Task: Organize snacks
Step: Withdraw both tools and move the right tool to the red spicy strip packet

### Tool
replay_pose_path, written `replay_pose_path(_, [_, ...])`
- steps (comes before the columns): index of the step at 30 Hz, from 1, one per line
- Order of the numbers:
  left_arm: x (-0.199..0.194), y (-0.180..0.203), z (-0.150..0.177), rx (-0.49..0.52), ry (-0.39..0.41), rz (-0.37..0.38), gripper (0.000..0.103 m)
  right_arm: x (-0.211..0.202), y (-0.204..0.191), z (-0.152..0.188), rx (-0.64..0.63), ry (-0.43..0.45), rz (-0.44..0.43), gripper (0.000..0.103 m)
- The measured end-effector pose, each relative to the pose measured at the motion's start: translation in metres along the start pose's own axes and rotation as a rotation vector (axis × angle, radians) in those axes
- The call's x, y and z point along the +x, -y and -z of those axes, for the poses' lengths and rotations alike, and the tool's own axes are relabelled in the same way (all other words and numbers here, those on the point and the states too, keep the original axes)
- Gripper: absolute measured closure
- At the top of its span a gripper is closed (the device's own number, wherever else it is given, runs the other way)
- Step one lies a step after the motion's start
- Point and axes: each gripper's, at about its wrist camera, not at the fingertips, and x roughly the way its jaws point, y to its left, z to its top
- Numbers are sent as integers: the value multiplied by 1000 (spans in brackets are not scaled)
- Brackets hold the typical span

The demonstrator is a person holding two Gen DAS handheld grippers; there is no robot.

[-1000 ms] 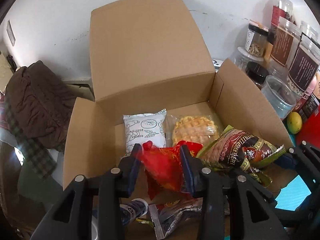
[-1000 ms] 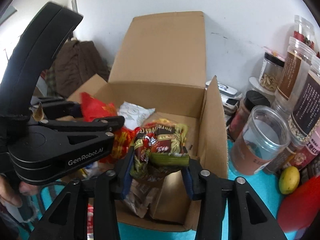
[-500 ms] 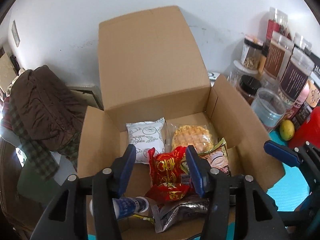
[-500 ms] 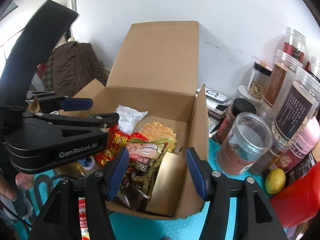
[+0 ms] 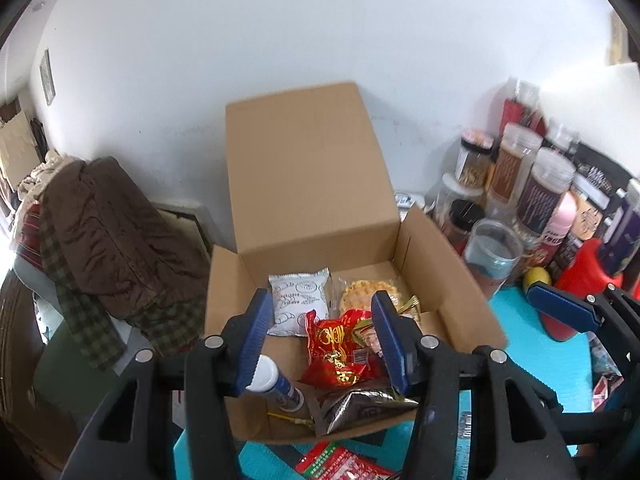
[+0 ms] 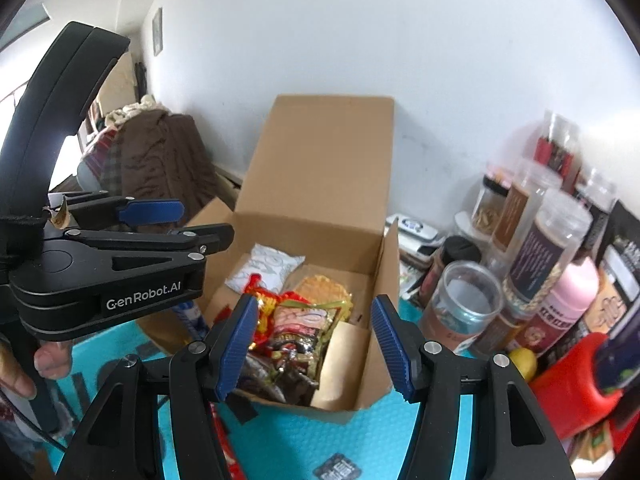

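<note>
Both packets released since a second ago: red snack packet [image 5: 340,350] and brown snack packet [image 6: 302,340] now inside box [image 5: 444,264]. Left gripper [image 5: 320,340] and right gripper [image 6: 314,344] open, empty, raised. More pickups likely next.

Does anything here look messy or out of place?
Mostly the box: its snacks lie heaped, a red packet overlapping a silver one. Another red packet lies outside on the blue mat, in front of the box. Nothing looks spilled or torn.
</note>
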Motion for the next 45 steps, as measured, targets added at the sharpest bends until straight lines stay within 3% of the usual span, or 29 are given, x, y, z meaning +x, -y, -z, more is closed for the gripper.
replay_pose_path(11, [-96,-7,9,-12,149,27,52,-83,-16,-6,1,125,26,43])
replay_pose_path(20, [-146,-4,37,-2,200,47,51,-140,-39,9,-38,203,24,43])
replay_pose_path(22, [-154,-4,45,-1,206,54,43,-150,-42,15,-39,211,18,43])
replay_pose_path(24, [-162,-3,55,-4,227,55,26,-157,-45,22,-37,216,15,42])
replay_pose_path(26, [-169,-3,65,-4,246,52,26,-163,-47,29,-31,218,17,40])
replay_pose_path(37, [-165,-12,116,-13,188,74,26,-162,-62,72,-11,174,-12,34])
replay_pose_path(45, [-143,-23,151,-30,100,114,26,-138,-73,99,-10,113,-42,33])
